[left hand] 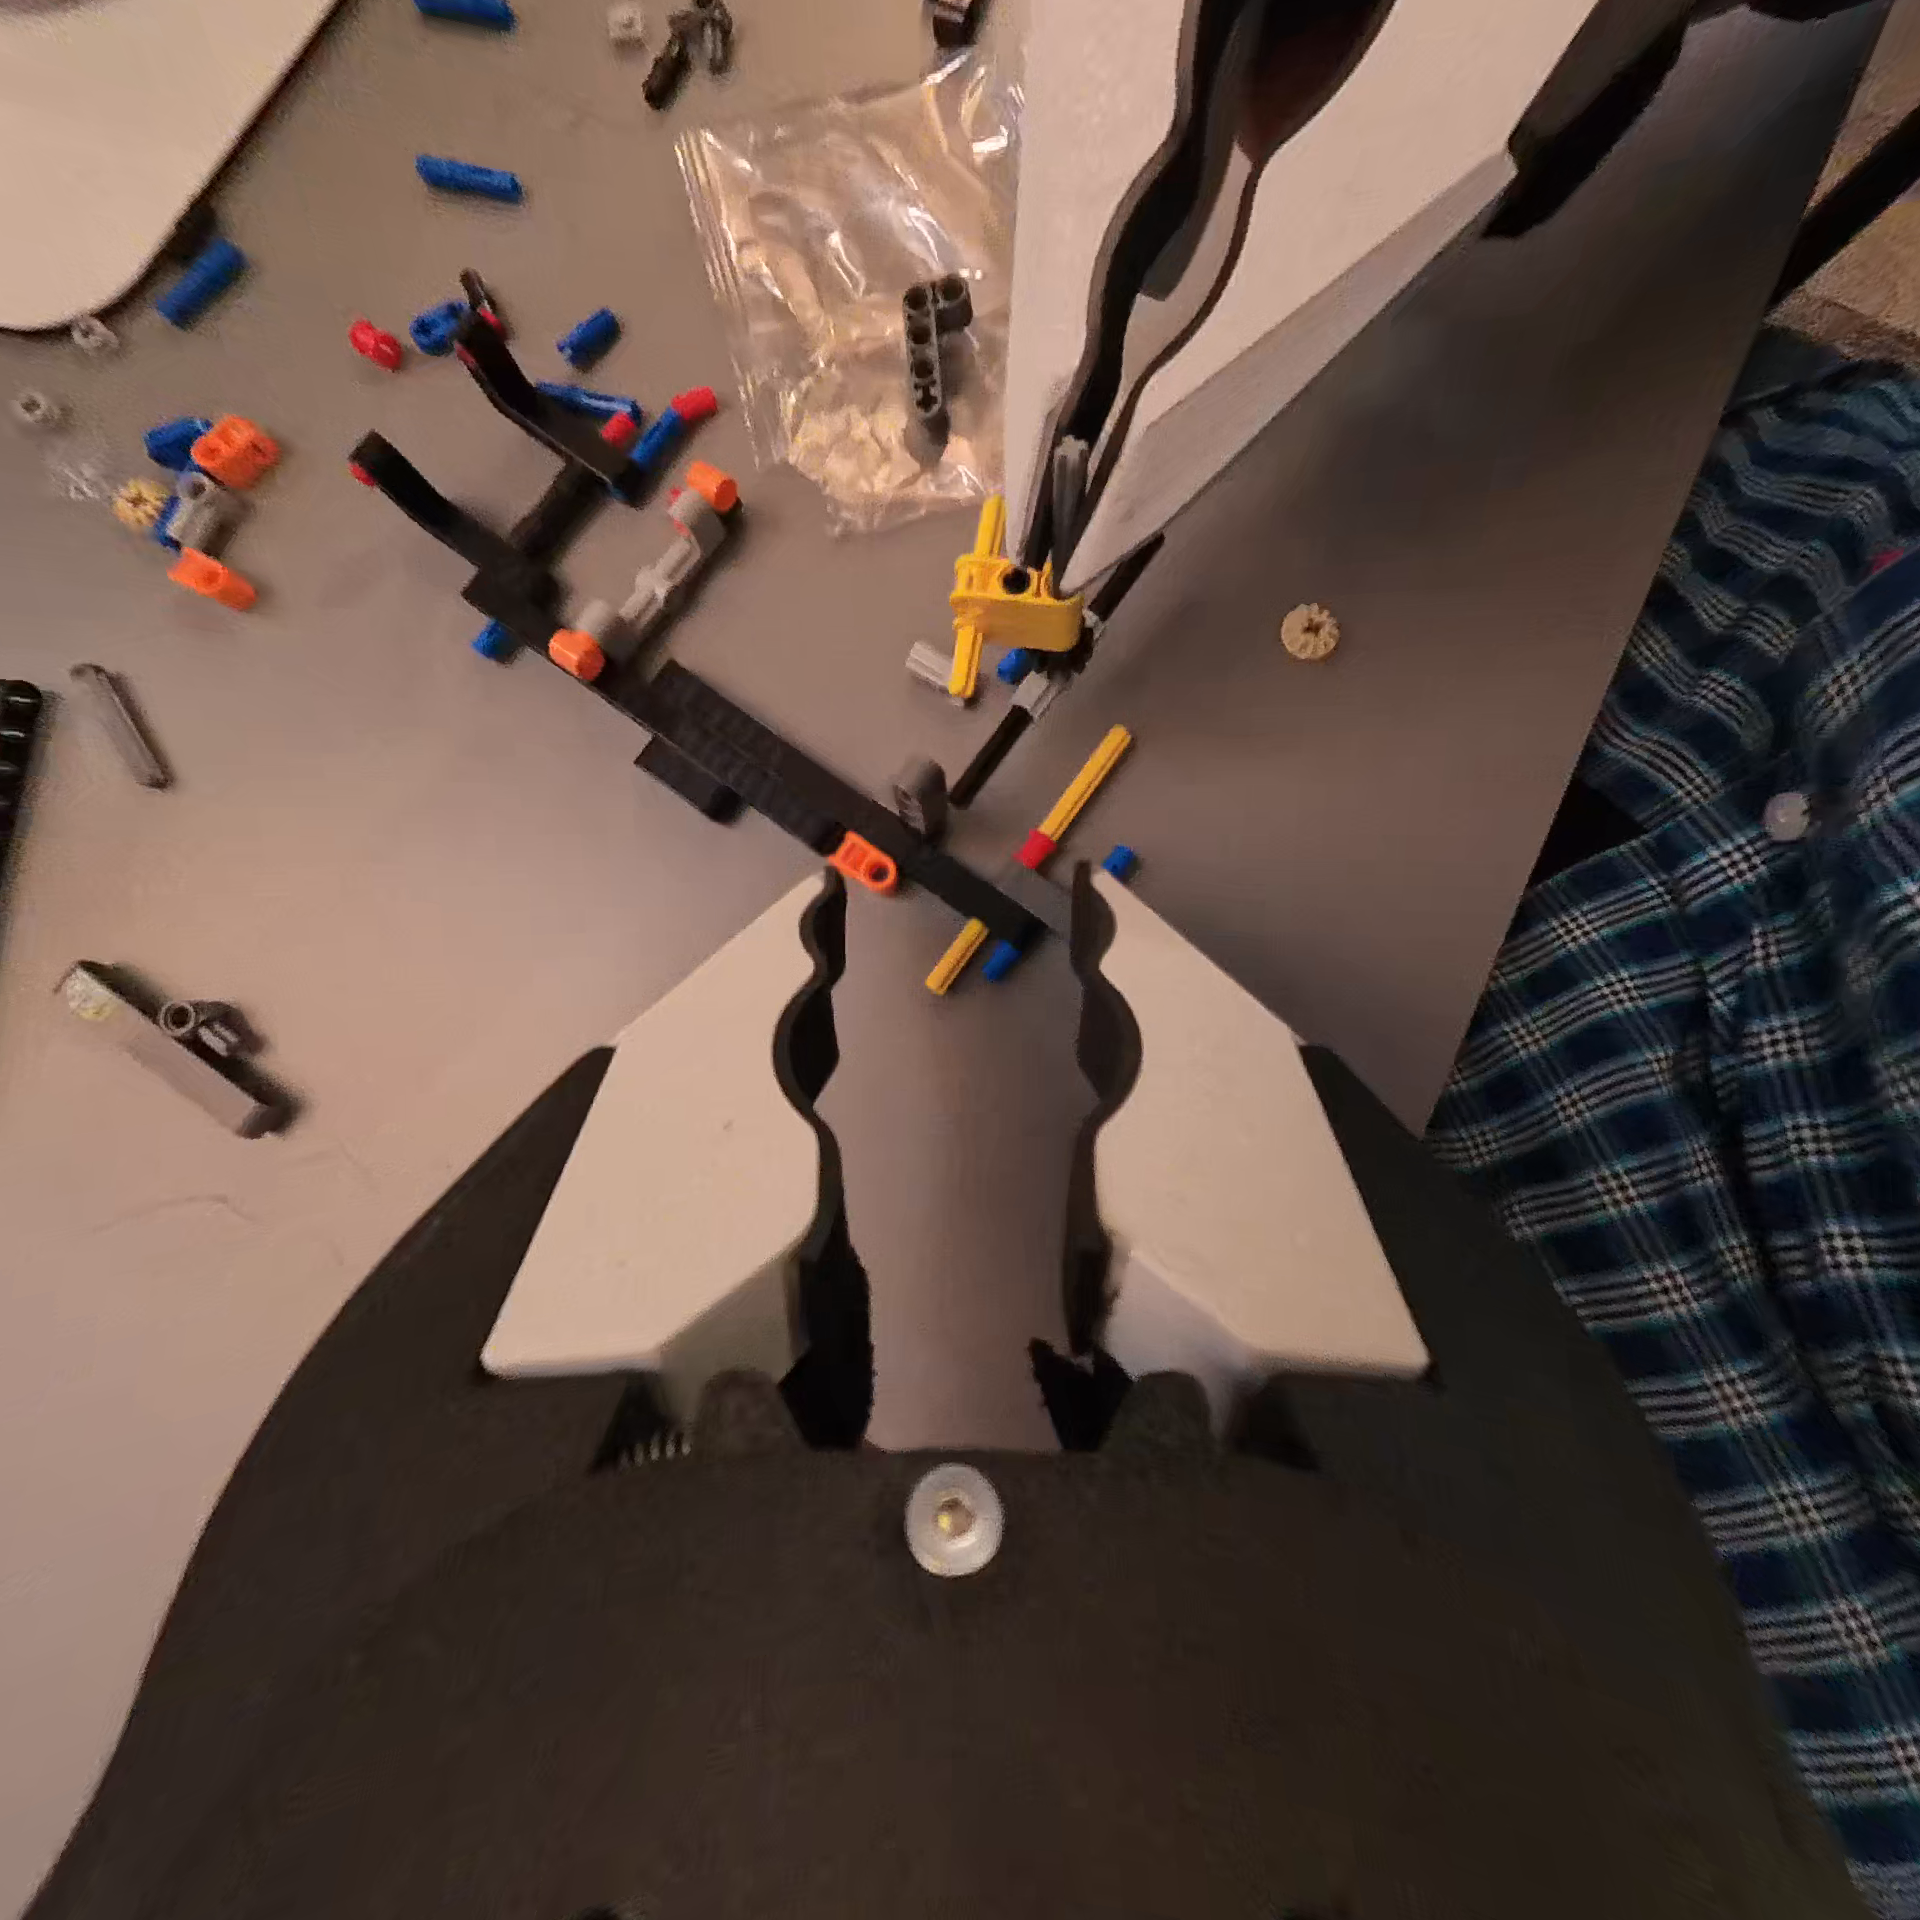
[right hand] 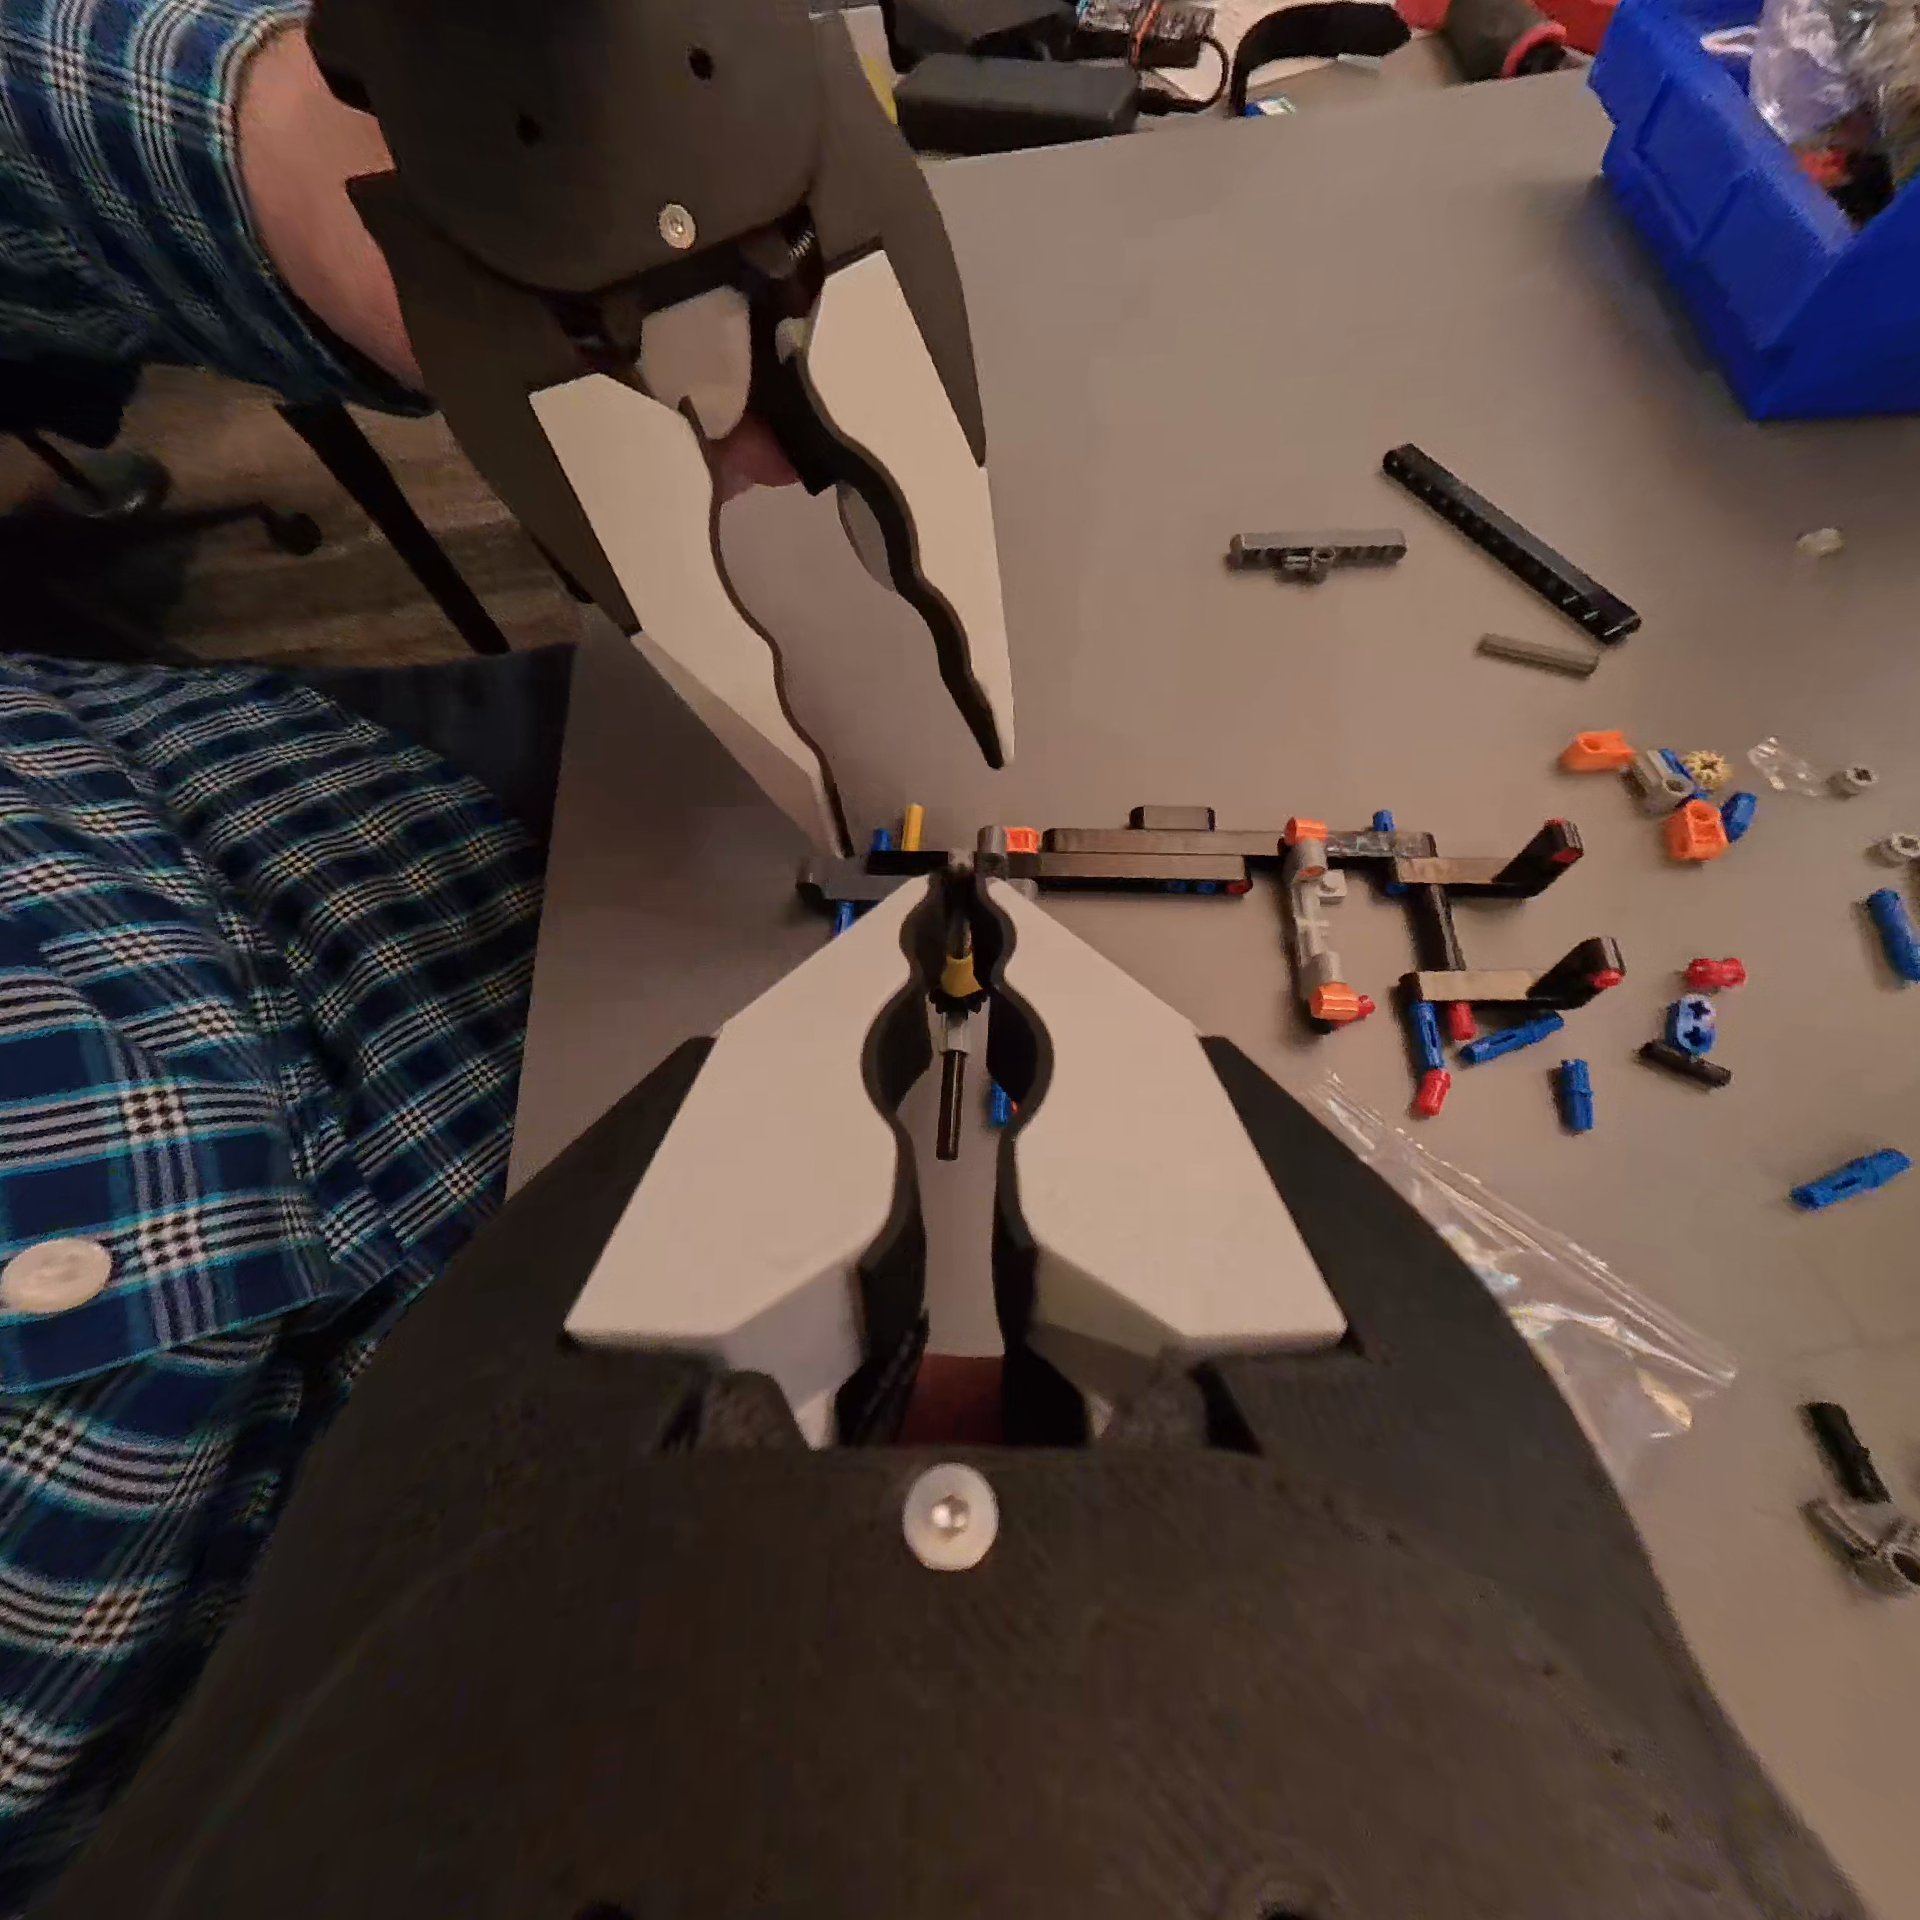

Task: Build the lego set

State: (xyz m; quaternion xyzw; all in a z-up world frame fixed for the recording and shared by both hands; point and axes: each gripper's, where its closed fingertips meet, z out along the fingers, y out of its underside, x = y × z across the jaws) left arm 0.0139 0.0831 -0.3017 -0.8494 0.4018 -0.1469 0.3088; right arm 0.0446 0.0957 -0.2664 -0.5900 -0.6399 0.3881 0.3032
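Observation:
A long black Lego beam assembly point(left hand: 727, 748) with orange and grey connectors lies on the grey table point(left hand: 416, 1195); it also shows in the right wrist view point(right hand: 1143, 847). My left gripper point(left hand: 956, 894) is open and empty, its fingertips on either side of the assembly's near end; in the right wrist view it point(right hand: 920, 800) comes down from above. My right gripper point(right hand: 961, 878) is shut on a small sub-assembly with a yellow connector point(right hand: 956, 971), a grey axle and a black axle. Seen from the left wrist view, the right gripper point(left hand: 1060, 561) holds this yellow piece point(left hand: 1013, 603) just above the table beside the beam.
Loose blue pins point(left hand: 468, 179), orange connectors point(left hand: 237, 449) and a tan gear point(left hand: 1311, 631) lie scattered. A clear plastic bag point(left hand: 852, 312) lies behind. A long black beam point(right hand: 1507, 540), a grey beam point(right hand: 1314, 549) and a blue bin point(right hand: 1745, 229) are farther off. A person's plaid shirt point(left hand: 1714, 987) borders the table edge. Spacing between my two grippers at the tips: around 5 centimetres. The tan gear point(left hand: 1311, 631) is about 9 centimetres from both grippers' fingertips.

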